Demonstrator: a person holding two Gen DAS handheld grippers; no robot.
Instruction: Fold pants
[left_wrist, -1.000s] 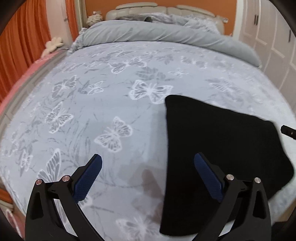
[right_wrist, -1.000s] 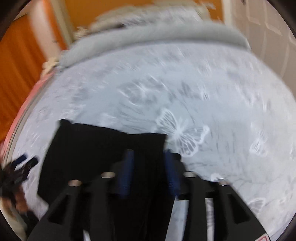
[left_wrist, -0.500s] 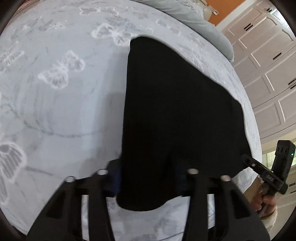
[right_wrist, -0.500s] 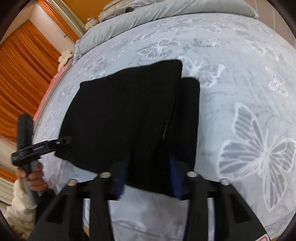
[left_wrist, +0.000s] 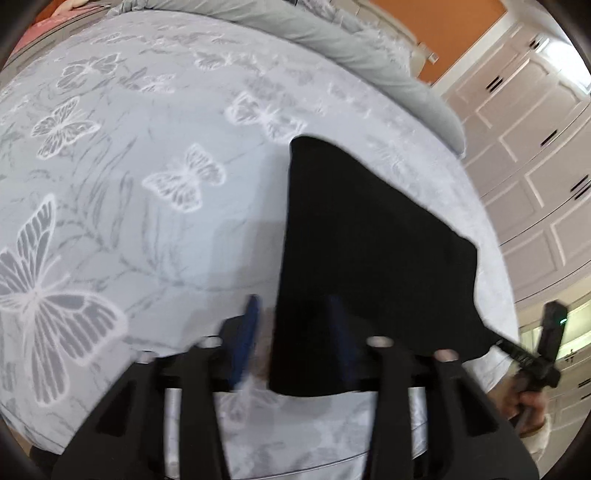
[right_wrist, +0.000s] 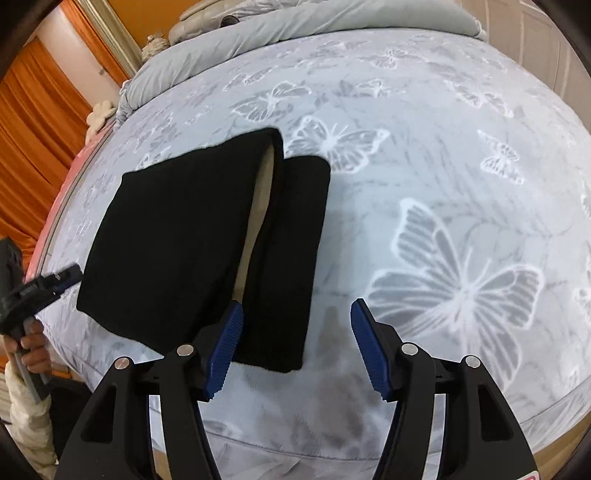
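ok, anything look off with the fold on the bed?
Yes. In the right wrist view the black pants are folded unevenly: the top layer sits skewed, so a lower strip sticks out on its right side, and a pale lining shows in the gap between them. Edges don't line up.

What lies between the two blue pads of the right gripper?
In the right wrist view, the right gripper, its jaws opening, straddles the near corner of the black pants and bare butterfly bedspread; neither pad presses the cloth.
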